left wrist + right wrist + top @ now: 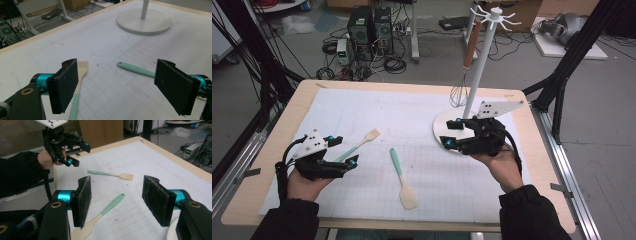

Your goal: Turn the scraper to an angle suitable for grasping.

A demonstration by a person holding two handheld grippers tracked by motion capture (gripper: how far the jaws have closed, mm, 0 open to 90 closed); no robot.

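Item — spatula (402, 179), mint handle, cream blade, flat on the worktop (362, 110) mat between both hands; a basting brush (360, 143) lies just left of it.

Right tool (452, 134): released, jaws apart, nothing between, above the stand base (443, 131). Left tool (344, 150): released, empty, over the brush.

Risks, as I judge — the thin handle sits flush, so the pads may skid it; a low right hand could clip the base; a whisk (460, 85) hangs close above.

2 mint-handled utensils (402, 177) flat on mat (362, 107)
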